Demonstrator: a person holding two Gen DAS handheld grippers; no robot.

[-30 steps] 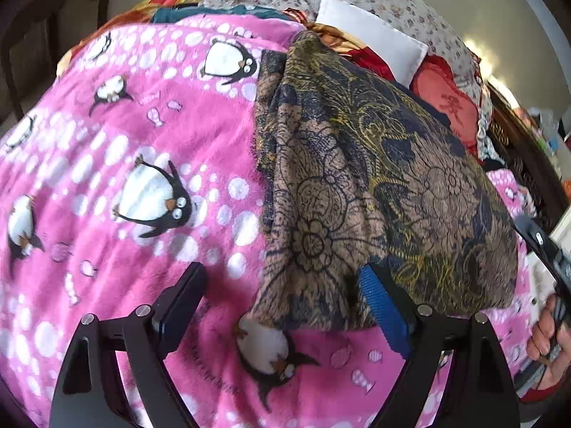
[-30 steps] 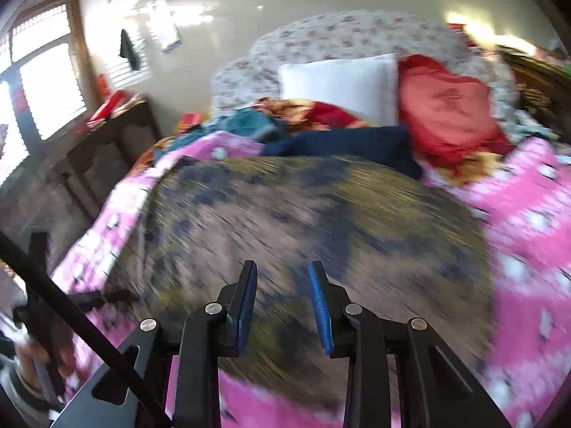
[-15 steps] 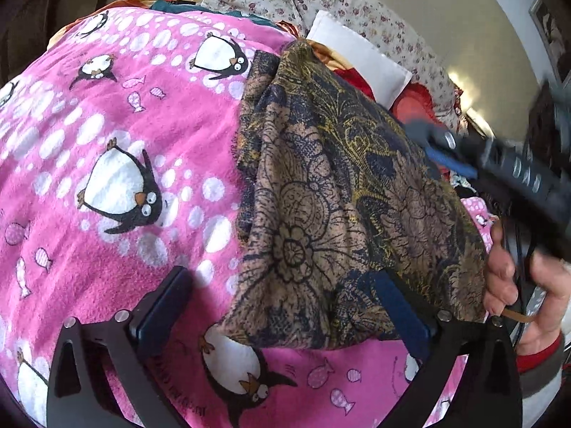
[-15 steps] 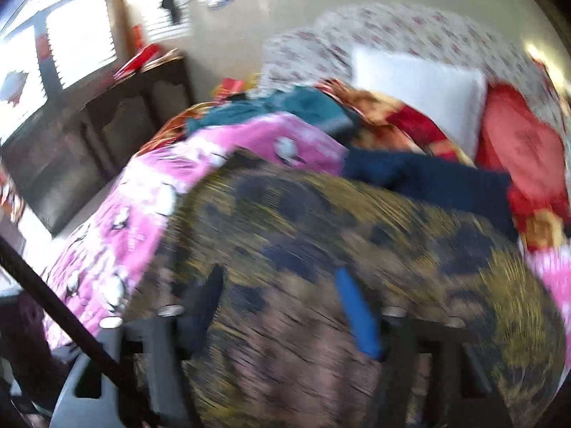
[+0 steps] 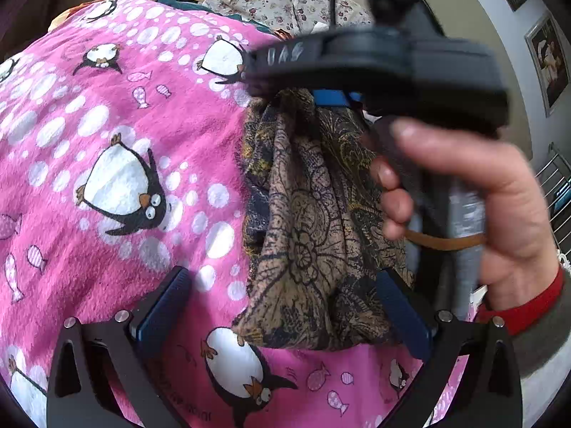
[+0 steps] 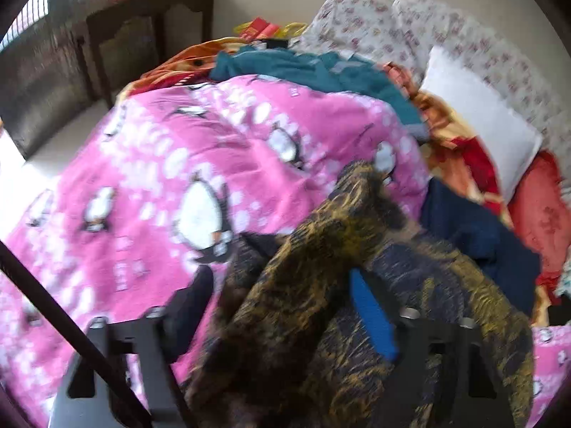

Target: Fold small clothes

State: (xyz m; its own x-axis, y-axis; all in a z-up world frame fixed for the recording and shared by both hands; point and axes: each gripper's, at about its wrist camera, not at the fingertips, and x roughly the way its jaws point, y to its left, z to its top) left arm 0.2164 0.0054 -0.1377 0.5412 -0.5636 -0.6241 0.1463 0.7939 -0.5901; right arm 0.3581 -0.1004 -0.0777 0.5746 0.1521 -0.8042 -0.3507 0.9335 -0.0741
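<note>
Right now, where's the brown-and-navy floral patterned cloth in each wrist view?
Left wrist: brown-and-navy floral patterned cloth sits right of centre, bunched and hanging from the right gripper above it.
Right wrist: lower centre to lower right, blurred, draped over the gripper's fingers.
Shared landmark: pink penguin-print blanket under the cloth.

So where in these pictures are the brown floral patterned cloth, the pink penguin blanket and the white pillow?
brown floral patterned cloth (image 5: 314, 249): left wrist view, on its large flower print.
pink penguin blanket (image 5: 117, 192): left wrist view, on a big penguin's white belly.
white pillow (image 6: 478, 121): right wrist view, on its middle.
</note>
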